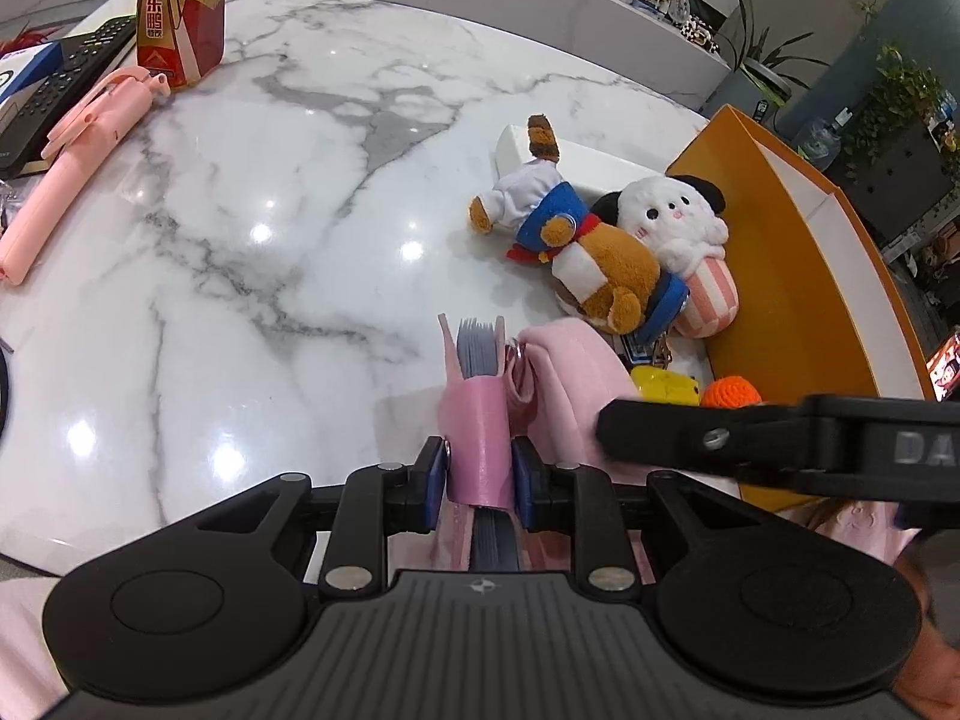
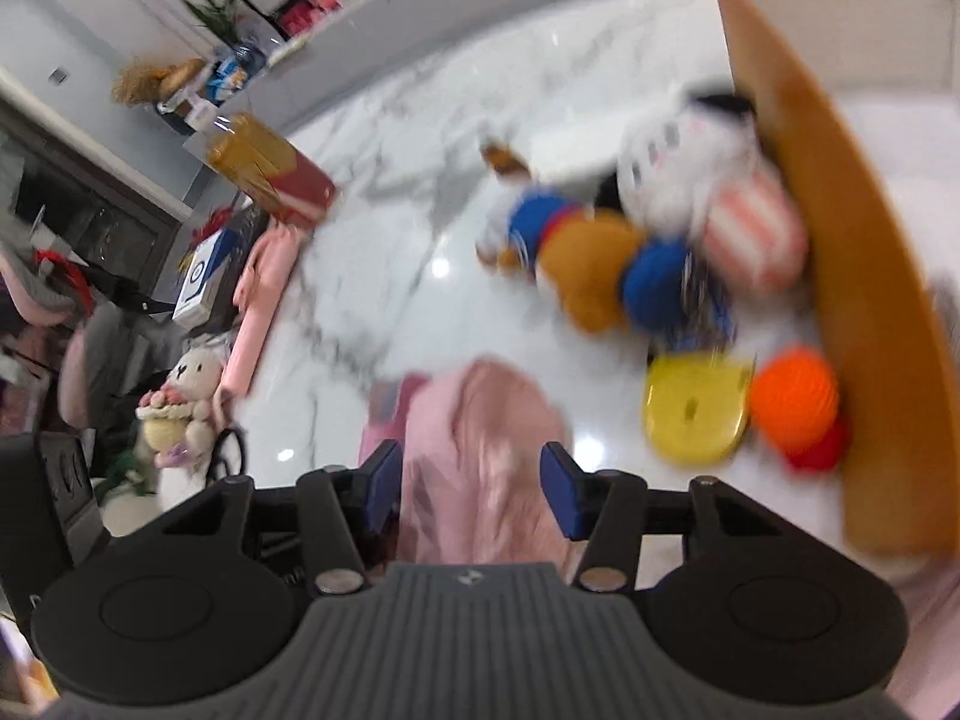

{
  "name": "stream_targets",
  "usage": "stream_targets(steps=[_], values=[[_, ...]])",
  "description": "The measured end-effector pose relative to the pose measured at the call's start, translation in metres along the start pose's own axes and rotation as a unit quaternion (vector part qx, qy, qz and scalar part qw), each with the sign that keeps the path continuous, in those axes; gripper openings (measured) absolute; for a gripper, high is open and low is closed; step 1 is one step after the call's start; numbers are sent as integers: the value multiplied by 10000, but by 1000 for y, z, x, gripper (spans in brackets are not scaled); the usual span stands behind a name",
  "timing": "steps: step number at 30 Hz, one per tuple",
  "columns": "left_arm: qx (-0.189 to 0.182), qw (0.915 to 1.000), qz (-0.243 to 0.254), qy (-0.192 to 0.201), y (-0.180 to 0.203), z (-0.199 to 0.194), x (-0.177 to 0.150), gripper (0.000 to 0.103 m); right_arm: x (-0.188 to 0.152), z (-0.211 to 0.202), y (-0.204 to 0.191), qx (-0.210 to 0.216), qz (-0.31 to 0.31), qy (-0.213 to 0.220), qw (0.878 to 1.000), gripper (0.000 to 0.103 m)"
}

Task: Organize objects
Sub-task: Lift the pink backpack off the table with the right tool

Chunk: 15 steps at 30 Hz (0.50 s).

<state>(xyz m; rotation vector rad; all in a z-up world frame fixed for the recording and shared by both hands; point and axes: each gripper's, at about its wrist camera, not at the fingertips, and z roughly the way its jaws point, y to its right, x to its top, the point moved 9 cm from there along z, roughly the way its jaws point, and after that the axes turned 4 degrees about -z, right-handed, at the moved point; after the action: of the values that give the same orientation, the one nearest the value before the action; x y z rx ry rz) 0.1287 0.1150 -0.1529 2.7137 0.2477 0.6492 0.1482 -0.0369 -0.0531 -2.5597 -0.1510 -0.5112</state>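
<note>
On the white marble tabletop, the far left carries a black remote control, a pink selfie stick lying flat, and a yellow-and-red drink carton standing upright just behind it. At lower centre, the left hand-held gripper is clamped narrowly on a pink card holder; its blue pads press both sides, and grey cards fan out of the holder's upper end. Directly to the right, a pink cloth pouch touches the card holder. The right hand-held gripper straddles this pouch with its jaws partly open; the right pad stands clear of the fabric, and blur hides whether the left pad touches. Further right, a brown bear plush in blue and white lies against a white dog plush. A yellow toy and an orange crochet ball sit beside the orange box at the right edge.
</note>
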Motion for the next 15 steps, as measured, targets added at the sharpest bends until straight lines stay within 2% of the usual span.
stream_targets(steps=[3, 6, 10, 13, 15], values=[[-13, 9999, 103, -21, 2, -2, -5, 27, -7, 12, 2, 22, 188, -185, 9997, 59], [-27, 9999, 112, -56, 4, -2, -9, 27, -12, 23, 3, 4, 315, -360, 9989, 58], [-34, 10000, 15, -51, 2, -3, -10, 27, -14, 21, 4, 72, 380, -354, 9986, 34], [-45, 9999, -110, -28, 1, -3, -11, 25, -13, 15, 7, 40, 310, -290, 9991, 22], [-44, 9998, -188, 37, 1, -9, -10, 25, -13, 10, 9, 113, 292, -253, 9992, 18]])
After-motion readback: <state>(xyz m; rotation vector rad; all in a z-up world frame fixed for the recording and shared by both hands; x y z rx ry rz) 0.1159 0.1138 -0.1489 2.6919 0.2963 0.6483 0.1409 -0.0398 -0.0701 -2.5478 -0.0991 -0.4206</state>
